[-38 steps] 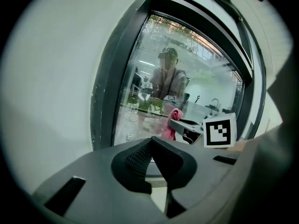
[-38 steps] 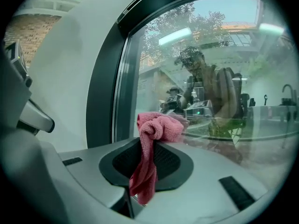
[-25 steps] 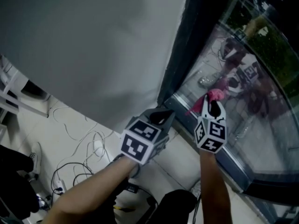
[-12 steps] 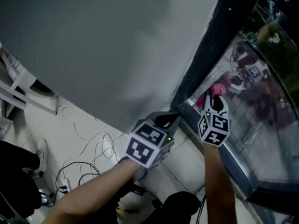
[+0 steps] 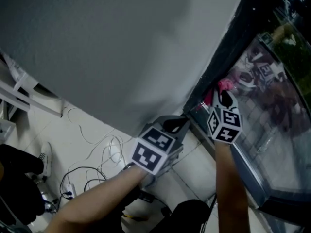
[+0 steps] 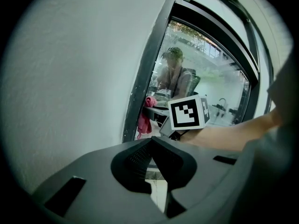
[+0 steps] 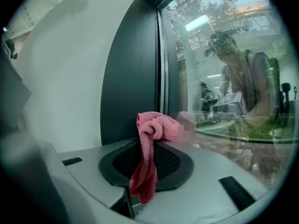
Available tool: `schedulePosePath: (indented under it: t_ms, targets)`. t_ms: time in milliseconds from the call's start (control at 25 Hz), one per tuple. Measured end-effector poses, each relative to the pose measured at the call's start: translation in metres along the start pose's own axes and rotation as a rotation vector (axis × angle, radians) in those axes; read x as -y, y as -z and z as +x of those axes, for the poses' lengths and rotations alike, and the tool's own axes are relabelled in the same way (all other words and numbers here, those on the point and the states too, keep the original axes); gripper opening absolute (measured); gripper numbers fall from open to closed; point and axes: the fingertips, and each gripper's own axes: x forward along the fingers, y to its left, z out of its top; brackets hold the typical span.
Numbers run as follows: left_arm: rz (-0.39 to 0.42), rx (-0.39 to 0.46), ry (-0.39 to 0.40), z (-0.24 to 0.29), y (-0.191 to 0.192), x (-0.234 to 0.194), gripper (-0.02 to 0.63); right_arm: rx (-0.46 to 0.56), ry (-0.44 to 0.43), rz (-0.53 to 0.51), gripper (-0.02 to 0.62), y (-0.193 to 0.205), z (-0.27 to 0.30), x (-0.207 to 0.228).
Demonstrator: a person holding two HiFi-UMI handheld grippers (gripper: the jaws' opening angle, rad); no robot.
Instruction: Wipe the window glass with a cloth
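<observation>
The right gripper [image 5: 221,100], clenched on the pink cloth [image 5: 224,85], has moved along the glass [image 5: 274,113] to its dark frame [image 5: 231,57], so this stroke looks nearly spent, while the left gripper [image 6: 150,147] hangs closed on nothing.

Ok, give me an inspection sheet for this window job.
Surface: window glass, reflective; dirt can't be judged.
Job's things: pink cloth, bunched, beside the glass near the dark frame; contact unclear.
Clutter: what looks like a shoe on the floor.
Grippers: left tongs shut, empty; right tongs shut on the cloth.
Cables: white and black cables loose on the floor.
Surroundings: grey wall; white rack.
</observation>
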Motion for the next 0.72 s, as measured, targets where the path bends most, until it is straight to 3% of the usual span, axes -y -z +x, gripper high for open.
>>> schedulePosePath:
  t_ms: [320, 720]
  targets:
    - [0.006, 0.009, -0.006, -0.006, -0.005, -0.001, 0.006, 0.013, -0.045, -0.002, 0.066, -0.009, -0.013, -0.010]
    - [0.048, 0.023, 0.032, -0.012, -0.021, 0.042, 0.006, 0.057, -0.053, 0.021, 0.066, -0.035, -0.093, 0.009]
